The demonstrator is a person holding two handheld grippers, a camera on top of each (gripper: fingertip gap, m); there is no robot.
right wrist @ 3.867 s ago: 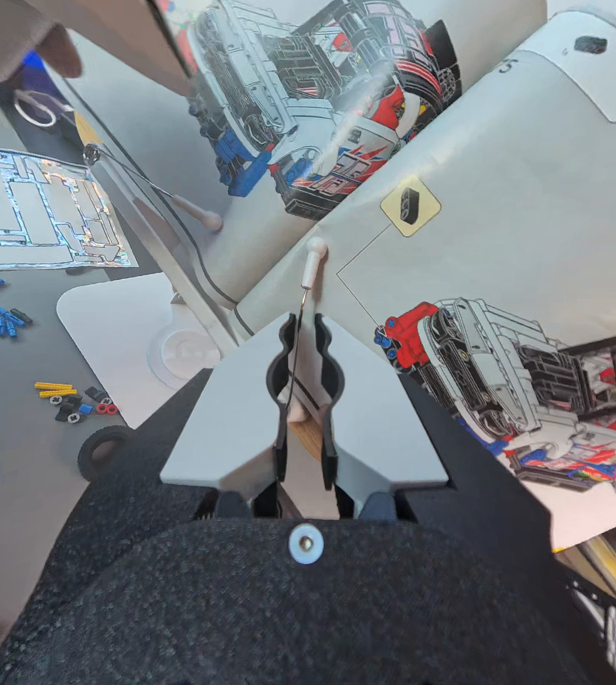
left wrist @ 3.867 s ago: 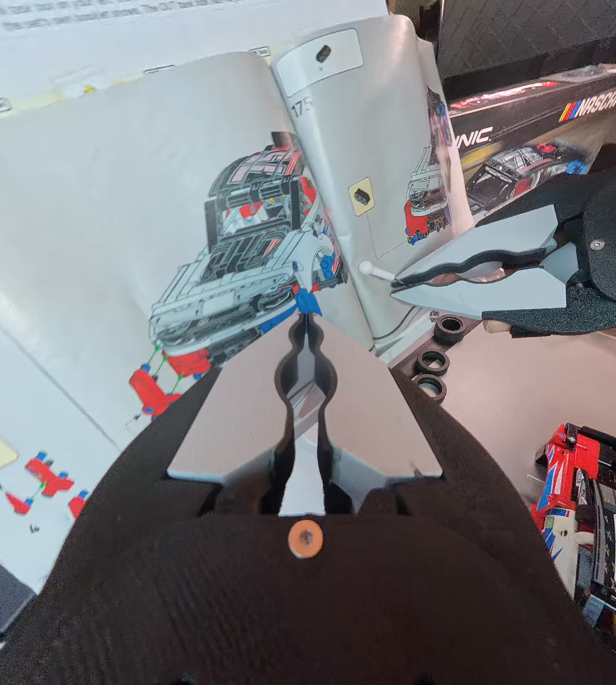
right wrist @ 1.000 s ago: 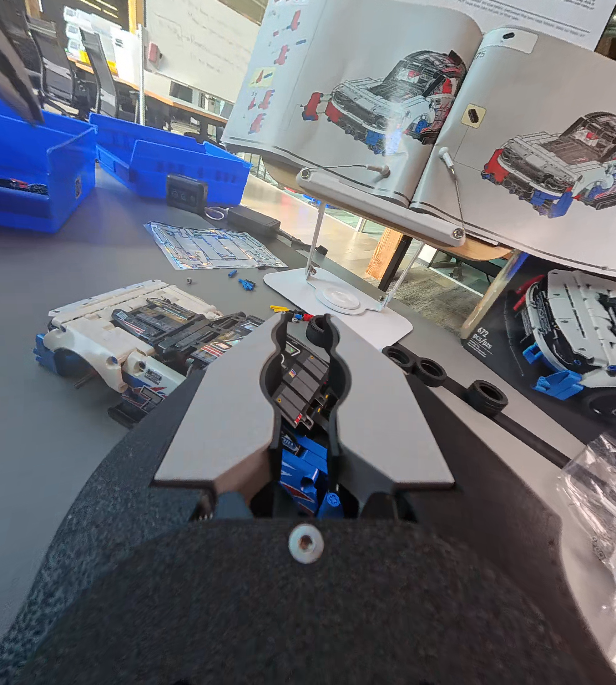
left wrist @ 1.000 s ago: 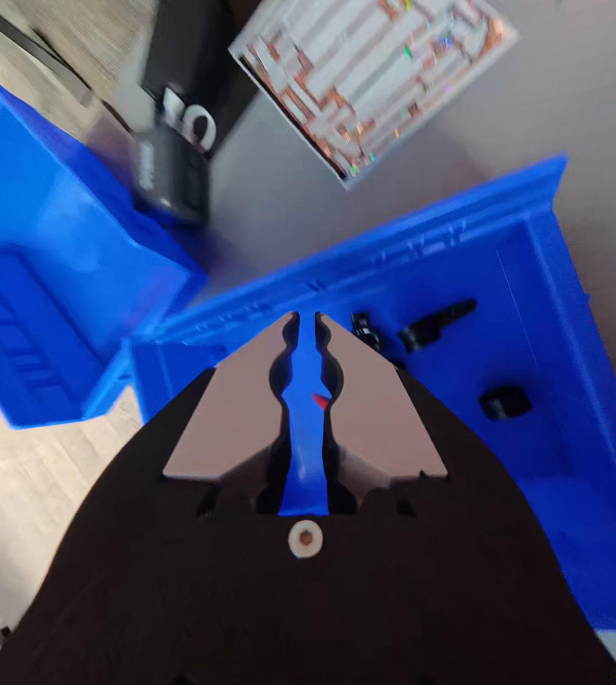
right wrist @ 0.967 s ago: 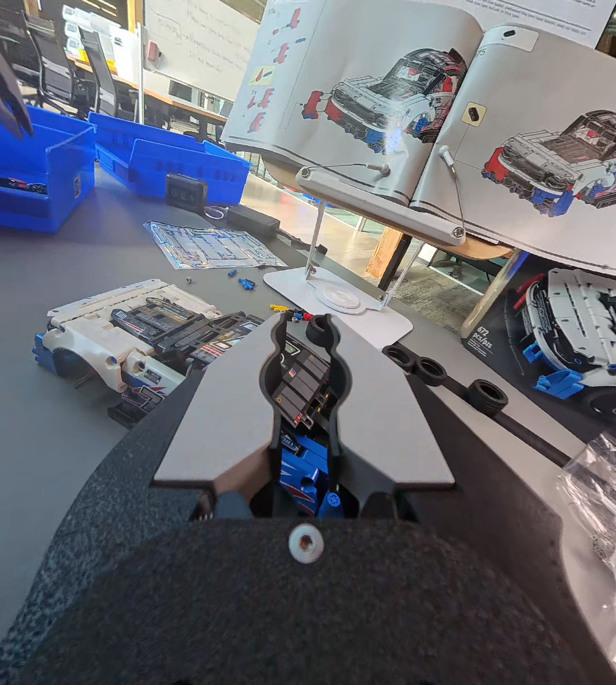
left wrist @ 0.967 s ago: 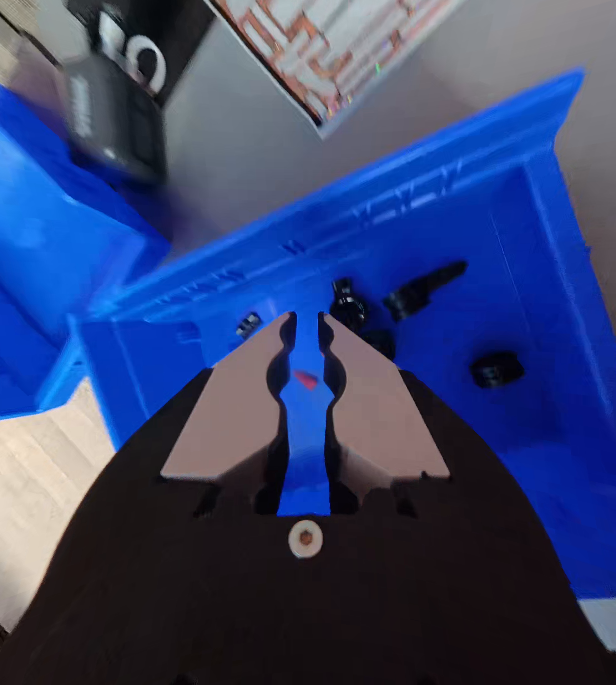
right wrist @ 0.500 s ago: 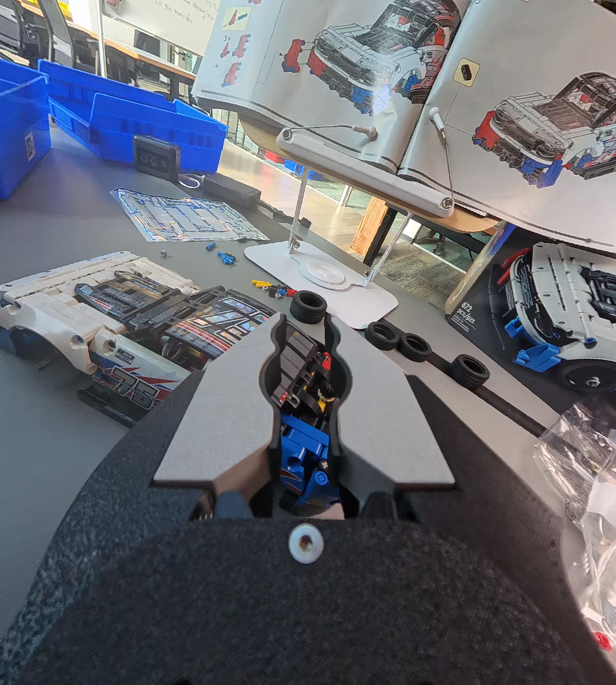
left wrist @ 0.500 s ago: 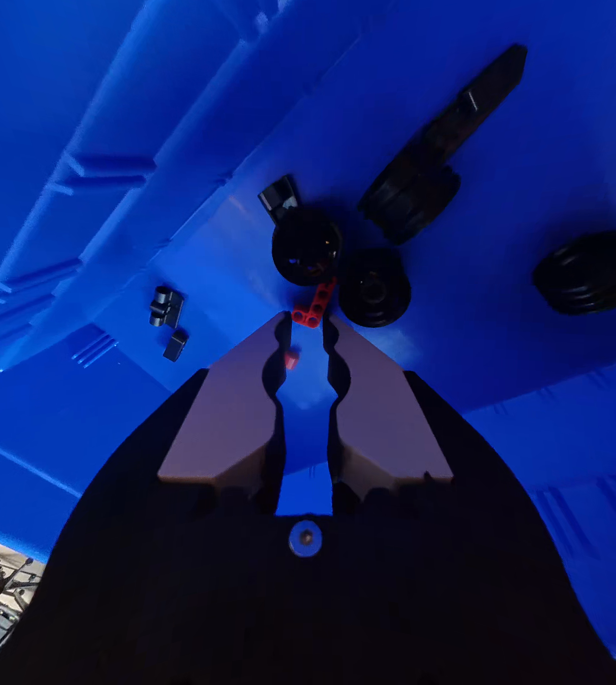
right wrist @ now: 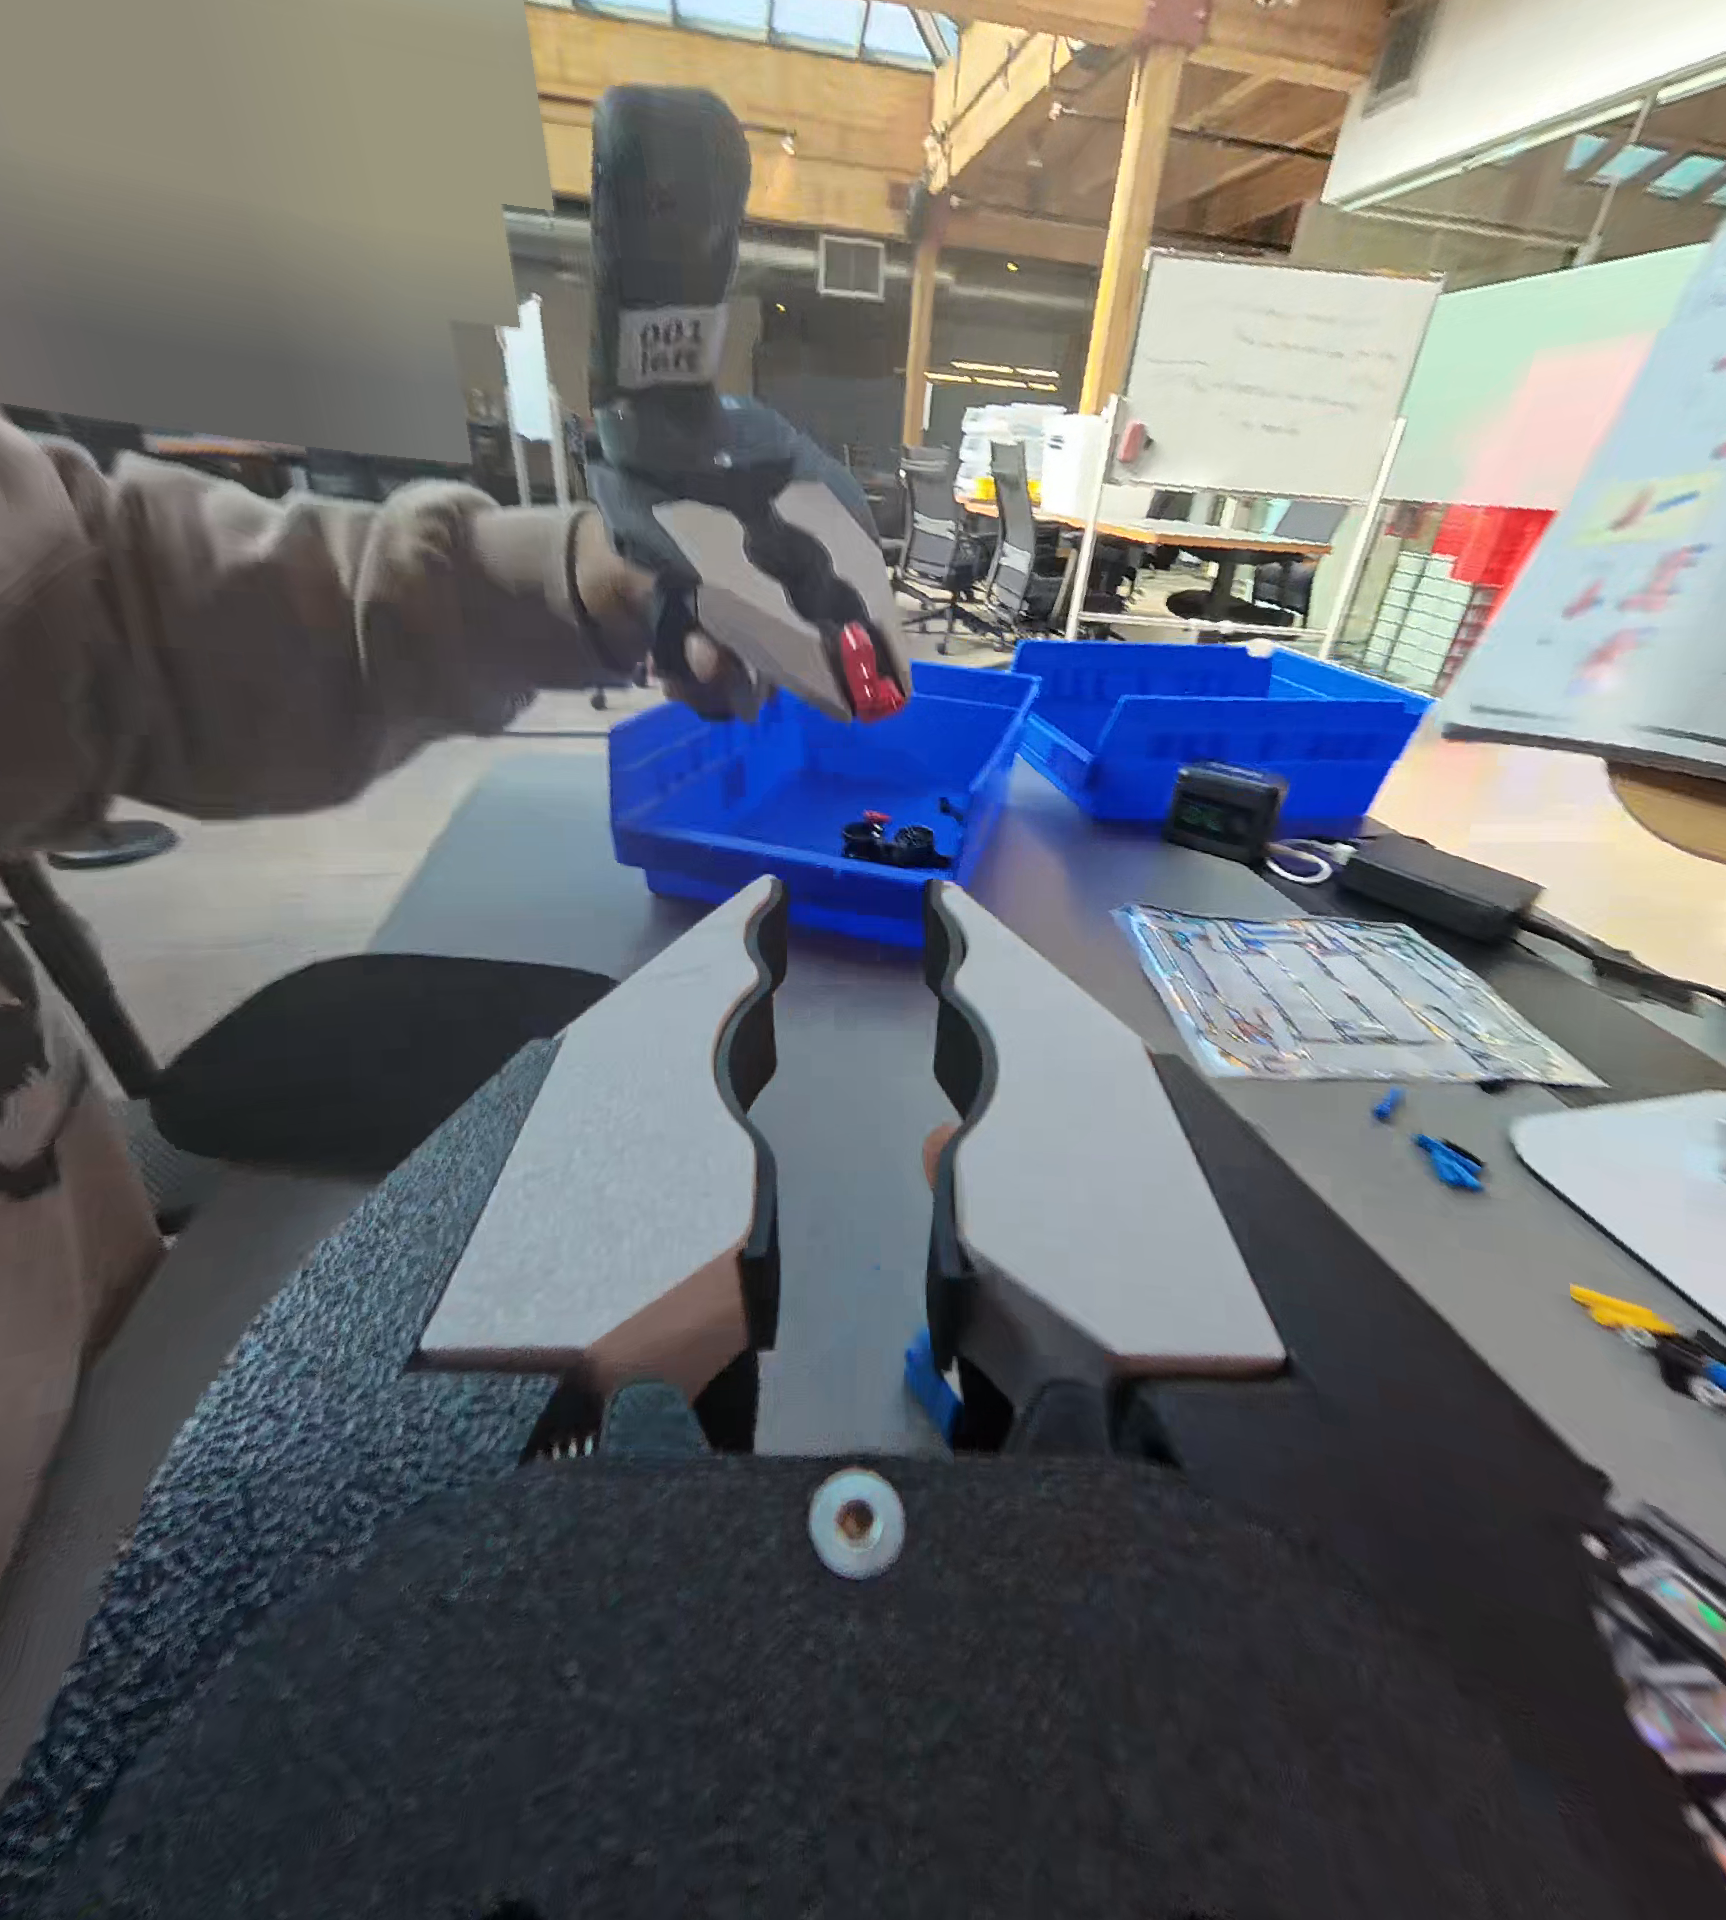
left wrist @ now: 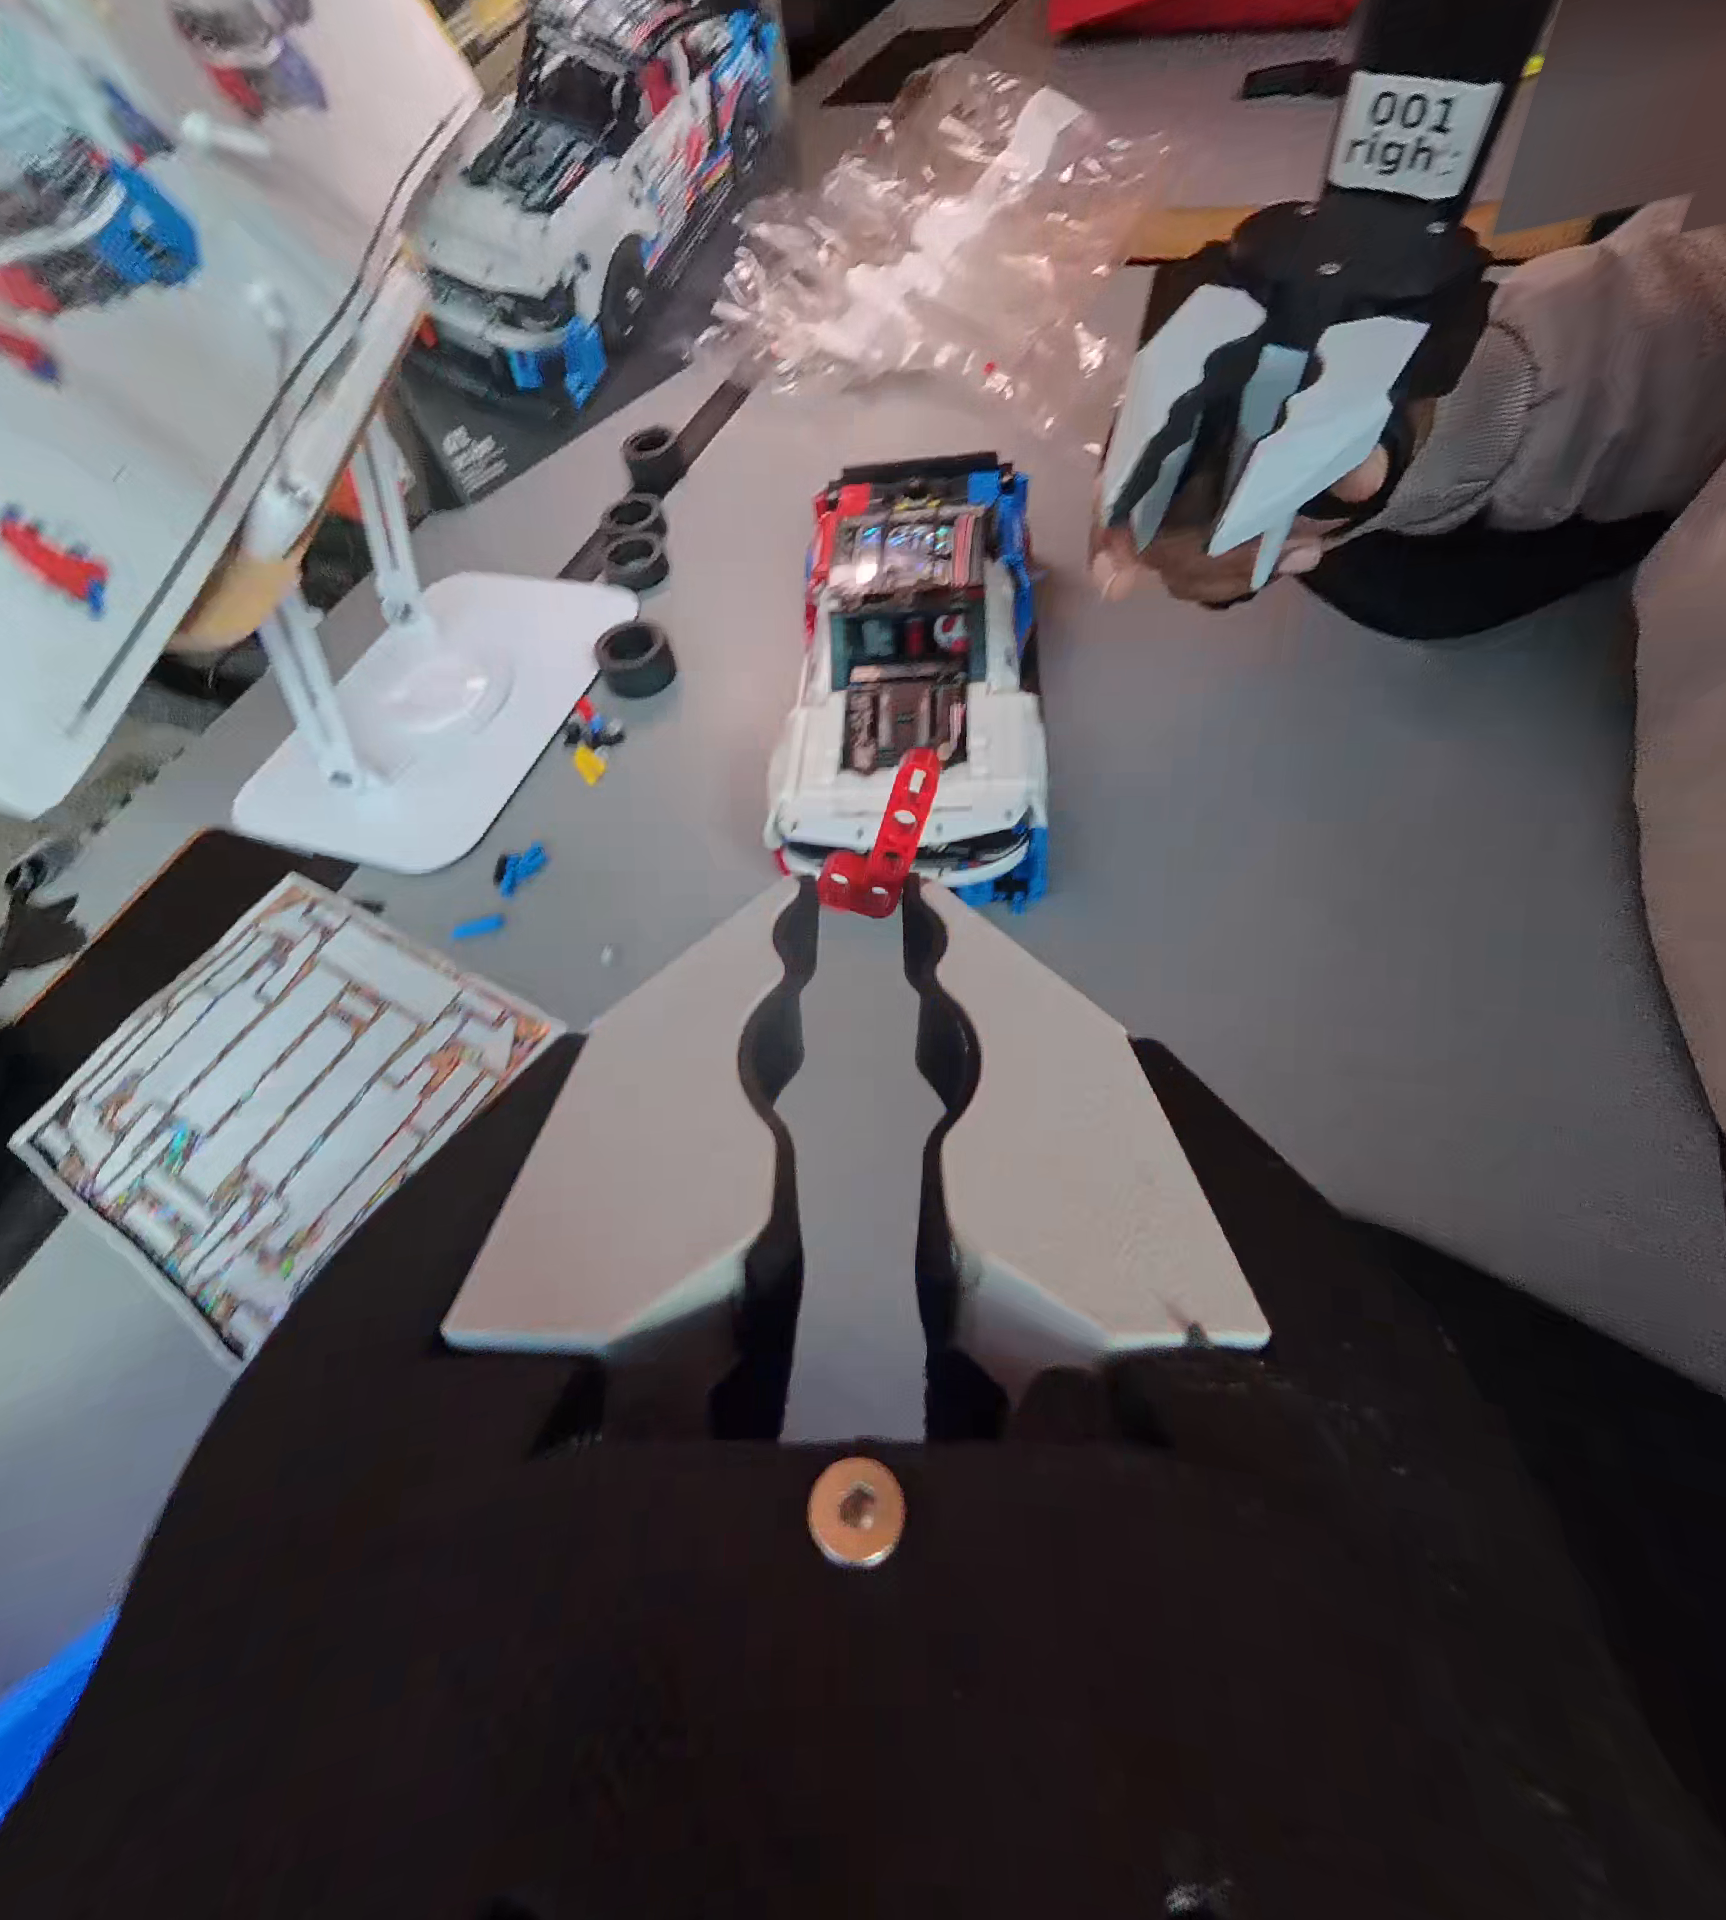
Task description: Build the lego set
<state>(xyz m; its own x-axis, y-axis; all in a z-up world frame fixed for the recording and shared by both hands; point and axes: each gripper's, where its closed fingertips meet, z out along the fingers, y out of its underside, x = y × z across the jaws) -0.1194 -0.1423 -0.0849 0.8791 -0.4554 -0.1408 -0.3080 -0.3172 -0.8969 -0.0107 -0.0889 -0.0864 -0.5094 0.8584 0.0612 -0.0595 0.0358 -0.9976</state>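
1. Grey counter (left wrist: 1306, 935) carries everything in both views.
2. Open instruction booklet (left wrist: 59, 343) rests on a white stand (left wrist: 402, 748), left in the left wrist view; the printed set box (left wrist: 589, 197) lies behind it.
3. Two blue bins sit at the far end in the right wrist view. The near blue bin (right wrist: 734, 821) holds a few small black parts; the second bin (right wrist: 1243, 717) stands just beside it, to the right.
4. Crumpled clear plastic bags (left wrist: 942, 239) lie beyond the car.
5. Partly built lego car (left wrist: 916, 686), white with blue and red trim, sits mid-counter with its nose toward the left wrist camera. No tyres are visible on it.
6. Sticker sheet (left wrist: 267, 1112) lies flat near the left hand-held gripper; it also shows in the right wrist view (right wrist: 1337, 997).
7. Left hand-held gripper (left wrist: 859, 904): fingertips clamped on a red L-shaped lego beam (left wrist: 885, 842), held in the air above the counter, in line with the car's nose. In the right wrist view the same gripper (right wrist: 864, 665) hangs over the near blue bin, the red beam (right wrist: 864, 660) at its tip.
8. Right hand-held gripper (right wrist: 854, 914): fingers apart, nothing between them. In the left wrist view it (left wrist: 1191, 530) hangs just right of the car's rear, pointing down.
9. Four black tyres (left wrist: 635, 540) lie loose between the stand and the car.
10. Small loose pins, blue, yellow, red and black (left wrist: 589, 738), are scattered by the stand's base.
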